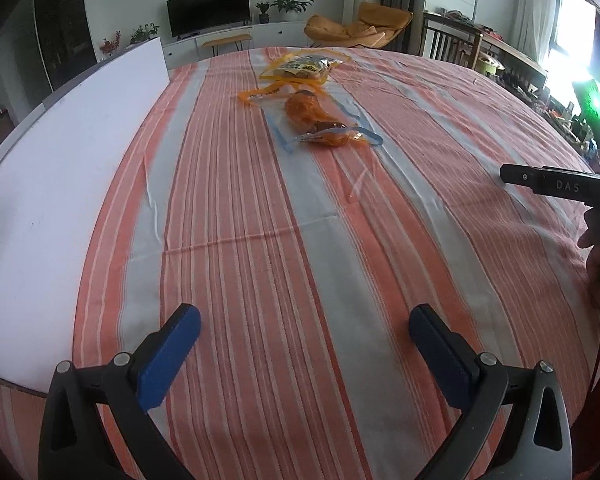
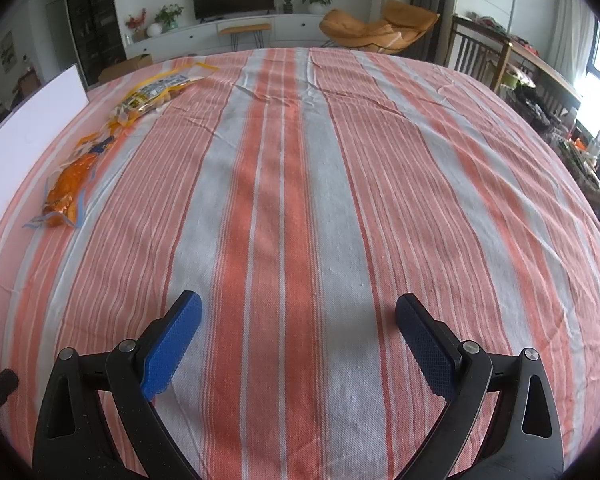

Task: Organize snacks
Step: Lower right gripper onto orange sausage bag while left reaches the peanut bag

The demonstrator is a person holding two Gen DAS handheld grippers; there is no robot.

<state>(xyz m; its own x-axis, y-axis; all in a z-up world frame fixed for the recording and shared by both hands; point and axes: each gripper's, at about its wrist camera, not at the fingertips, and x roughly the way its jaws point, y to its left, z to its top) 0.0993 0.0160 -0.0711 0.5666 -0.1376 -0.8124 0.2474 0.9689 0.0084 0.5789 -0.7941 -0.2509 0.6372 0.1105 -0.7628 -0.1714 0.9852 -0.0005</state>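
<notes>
Striped orange-and-grey cloth covers the desk, where two clear zip bags lie far ahead: the blue-zip bag holds orange snacks, the yellow-zip bag pale ones. Both look light, crinkly and slippery; pinching a flat edge seems safest. Left claw and right claw hang spread, holding nothing

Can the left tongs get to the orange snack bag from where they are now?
Probably yes. The left tongs are open and empty, and only bare striped cloth lies between them and the orange snack bag. Nothing blocks the way, though the bag lies well ahead.
</notes>
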